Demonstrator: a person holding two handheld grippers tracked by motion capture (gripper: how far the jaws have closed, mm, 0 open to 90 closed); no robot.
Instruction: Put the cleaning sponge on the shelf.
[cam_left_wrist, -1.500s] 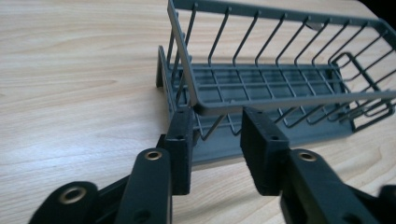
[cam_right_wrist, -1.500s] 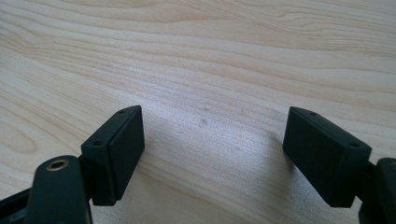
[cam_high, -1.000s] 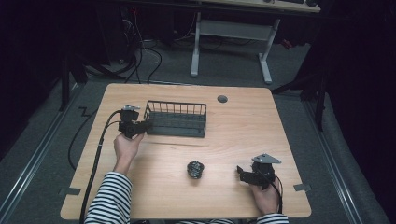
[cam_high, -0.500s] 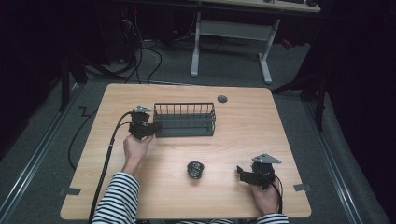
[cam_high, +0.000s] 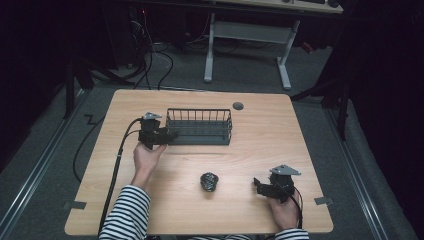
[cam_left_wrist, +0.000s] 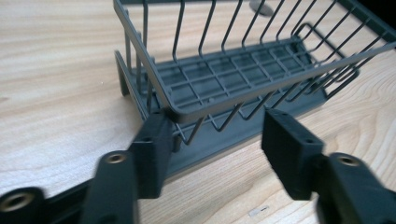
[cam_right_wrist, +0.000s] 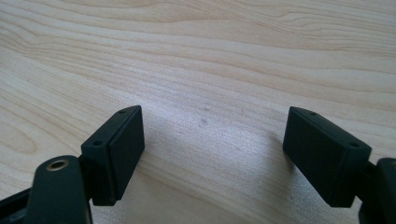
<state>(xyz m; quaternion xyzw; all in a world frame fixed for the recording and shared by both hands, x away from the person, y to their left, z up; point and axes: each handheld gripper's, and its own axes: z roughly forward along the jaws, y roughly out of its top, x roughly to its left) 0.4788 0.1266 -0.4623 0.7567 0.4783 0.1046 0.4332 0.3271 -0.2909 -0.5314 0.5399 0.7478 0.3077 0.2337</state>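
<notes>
The wire basket (cam_high: 199, 126) stands upright in the far half of the tabletop (cam_high: 280, 150), a little toward the left edge, and it is empty. It is made of thin dark metal rods on a flat tray base, so I judge it light and stiff, not fragile, but a little slippery on smooth wood. The left gripper (cam_left_wrist: 212, 140) is at its near left corner with the jaws spread; one jaw touches or almost touches the corner rods. The top rim or a corner post seems the best place to hold. The right gripper (cam_right_wrist: 212, 151) rests near the front right corner, jaws spread over bare wood. A small dark object (cam_high: 209, 181) lies near the front edge.
</notes>
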